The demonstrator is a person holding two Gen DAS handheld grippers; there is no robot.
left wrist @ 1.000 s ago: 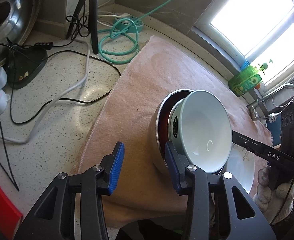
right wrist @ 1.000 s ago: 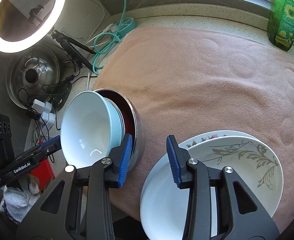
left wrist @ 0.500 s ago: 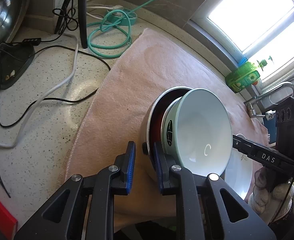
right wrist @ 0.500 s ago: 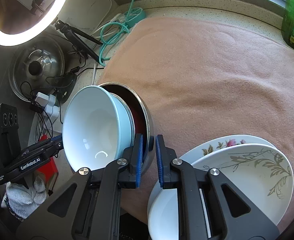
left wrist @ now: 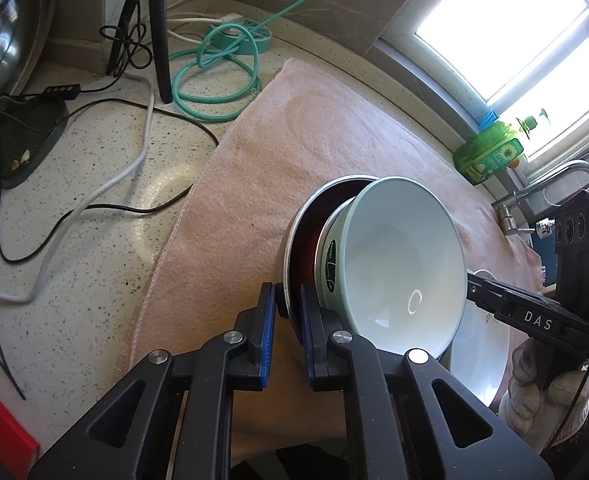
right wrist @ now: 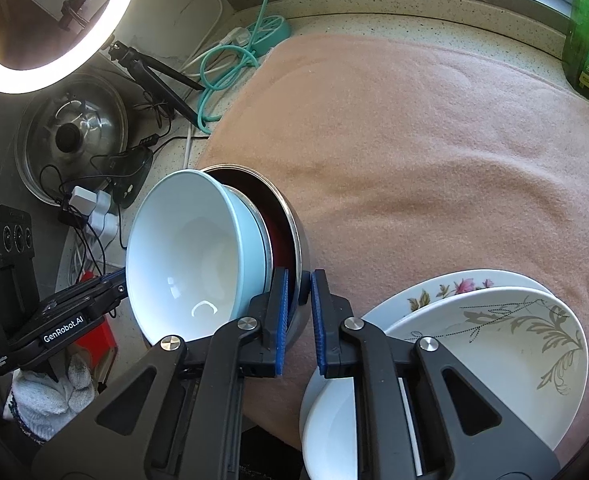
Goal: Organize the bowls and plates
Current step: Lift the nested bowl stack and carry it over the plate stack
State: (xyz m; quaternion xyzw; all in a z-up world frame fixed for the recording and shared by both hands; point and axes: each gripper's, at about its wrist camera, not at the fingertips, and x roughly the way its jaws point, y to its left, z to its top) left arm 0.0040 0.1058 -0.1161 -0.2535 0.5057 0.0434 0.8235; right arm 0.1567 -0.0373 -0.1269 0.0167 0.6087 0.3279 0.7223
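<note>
Here the steel bowl (left wrist: 294,240) sat near the front-left part of the pink fleece towel (left wrist: 314,132), which was soft, napped and faintly ringed with pressed circles. The steel bowl was round, thin-walled and brushed metal outside, dark red within. Nested in it, a pale blue-green ceramic bowl (left wrist: 398,264) with a glossy white inside stood tilted on edge, its mouth facing away from the towel's middle, toward the front edge; a dark label showed on its outer wall.

The left gripper (left wrist: 286,312) had its blue ribbed pads pinched narrow on the steel bowl's rim at the near side, one pad outside the wall, one inside. The right gripper (right wrist: 297,300) was likewise clamped narrow on that same rim from the opposite side, the rim edge visible between its pads.

Just beside the steel bowl, at the towel's front-right, lay a stack of shallow white plates (right wrist: 494,332), smooth and glazed: the upper with a grey-gold vine pattern, the one beneath with small pink flowers at the rim.

Beyond the towel's far-left corner, a coiled teal cable (left wrist: 214,80) lay on the speckled stone counter (left wrist: 74,240). A green dish-soap bottle (left wrist: 490,156) stood past the towel's far edge, by the window.
</note>
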